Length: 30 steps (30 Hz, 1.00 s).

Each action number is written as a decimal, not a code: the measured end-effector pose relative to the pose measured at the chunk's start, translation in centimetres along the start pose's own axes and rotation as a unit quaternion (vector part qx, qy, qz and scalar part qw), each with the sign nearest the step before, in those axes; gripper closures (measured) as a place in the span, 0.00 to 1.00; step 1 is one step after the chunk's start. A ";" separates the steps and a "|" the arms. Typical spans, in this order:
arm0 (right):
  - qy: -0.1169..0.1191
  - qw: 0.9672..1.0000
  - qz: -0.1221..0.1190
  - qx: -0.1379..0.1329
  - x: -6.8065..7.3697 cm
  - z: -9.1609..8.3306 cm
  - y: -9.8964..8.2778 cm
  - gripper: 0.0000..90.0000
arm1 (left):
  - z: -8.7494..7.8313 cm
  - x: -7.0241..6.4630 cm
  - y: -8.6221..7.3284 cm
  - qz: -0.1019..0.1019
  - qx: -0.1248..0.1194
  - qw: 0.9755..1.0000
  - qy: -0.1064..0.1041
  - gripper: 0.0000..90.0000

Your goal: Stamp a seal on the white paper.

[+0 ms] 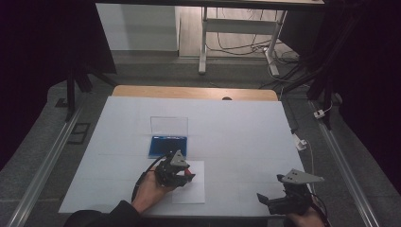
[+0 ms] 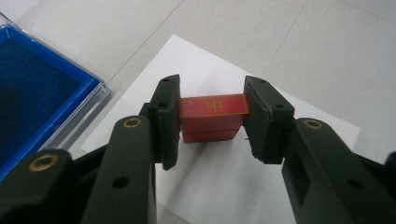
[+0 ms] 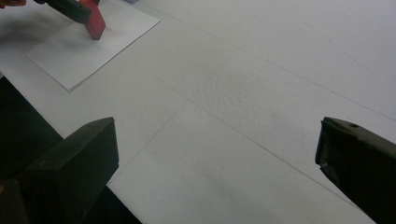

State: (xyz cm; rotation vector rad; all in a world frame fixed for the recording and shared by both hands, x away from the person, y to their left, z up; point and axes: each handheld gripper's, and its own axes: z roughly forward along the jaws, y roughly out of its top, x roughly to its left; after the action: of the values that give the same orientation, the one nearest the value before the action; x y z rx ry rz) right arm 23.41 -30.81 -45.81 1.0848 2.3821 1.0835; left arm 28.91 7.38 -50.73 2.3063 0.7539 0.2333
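A white-covered surface (image 1: pixel 236 132) carries a blue case (image 1: pixel 168 145) and a paper sheet (image 1: pixel 194 191). Over the sheet, a red stamp (image 2: pixel 213 116) is clamped crosswise in the left hand-held gripper (image 2: pixel 212 122). The right hand-held gripper (image 3: pixel 217 154) is held apart, well off.

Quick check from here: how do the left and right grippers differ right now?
The left gripper is shut on a red stamp block; the right gripper is open and holds nothing. The left sits over the white paper sheet beside the blue case; the right hangs over the bare white table cover near the table's front right corner. Both are black two-finger grippers, each held in a hand.
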 end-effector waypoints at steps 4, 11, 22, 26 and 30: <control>-0.001 1.000 -0.001 0.001 0.0 0.0 0.0 0.00 | 0.0 -0.1 -0.1 -0.004 -0.002 1.000 0.002 0.65; 0.000 1.000 -0.002 0.002 0.1 0.1 0.0 0.00 | 0.0 -0.4 -0.3 0.004 -0.003 1.000 0.012 0.65; 0.000 1.000 -0.003 0.003 0.1 0.1 0.0 0.00 | 0.1 0.2 -0.3 -0.015 -0.003 1.000 -0.009 0.65; 0.000 1.000 -0.003 0.003 0.1 0.1 0.0 0.00 | 0.1 0.4 -0.3 -0.020 -0.004 1.000 -0.013 0.65; 0.001 1.000 -0.003 0.004 0.1 0.1 0.0 0.00 | 0.1 -0.1 -0.2 -0.007 -0.002 1.000 0.002 0.65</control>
State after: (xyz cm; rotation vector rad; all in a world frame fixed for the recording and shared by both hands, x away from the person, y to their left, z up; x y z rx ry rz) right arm 23.43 -30.67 -45.85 1.0780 2.3906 1.0743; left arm 28.73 7.38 -50.96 2.2969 0.7710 0.2331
